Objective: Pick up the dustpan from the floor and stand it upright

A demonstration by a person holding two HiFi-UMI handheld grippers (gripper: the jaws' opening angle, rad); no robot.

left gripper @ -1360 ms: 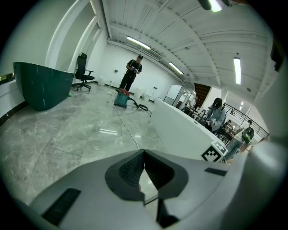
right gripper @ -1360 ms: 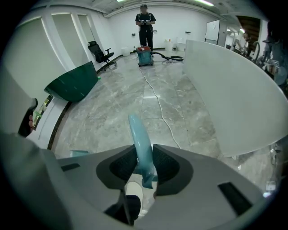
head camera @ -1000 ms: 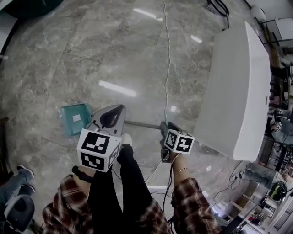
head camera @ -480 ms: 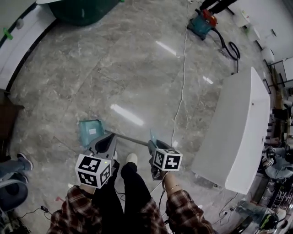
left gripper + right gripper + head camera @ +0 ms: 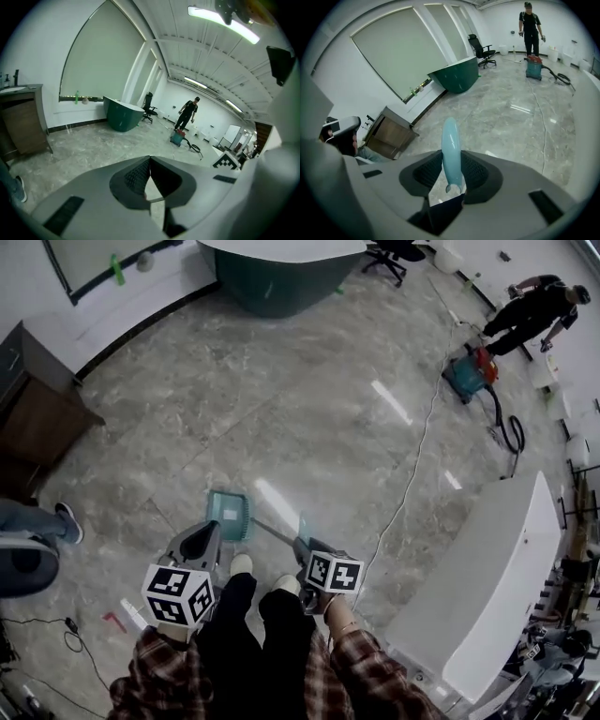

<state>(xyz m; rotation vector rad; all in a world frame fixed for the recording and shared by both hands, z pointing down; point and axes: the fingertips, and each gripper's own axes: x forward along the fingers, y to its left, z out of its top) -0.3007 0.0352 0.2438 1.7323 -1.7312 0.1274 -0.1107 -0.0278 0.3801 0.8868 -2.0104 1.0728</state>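
Dustpan (image 5: pixel 230 513) is caught by its pale teal handle (image 5: pixel 451 150), which is pinched tight between the jaws of the right tool (image 5: pixel 451 161) and pokes out past the pads. From that tool the thin shaft (image 5: pixel 272 530) slants down and off to the left, so the scoop end sits low over the marble floor (image 5: pixel 309 409), just ahead of the left tool (image 5: pixel 150 161). Can't tell if it's actually touching the floor. That left tool has its jaws pressed together on nothing and hangs alongside the right one, with the person's legs (image 5: pixel 253 615) between them.
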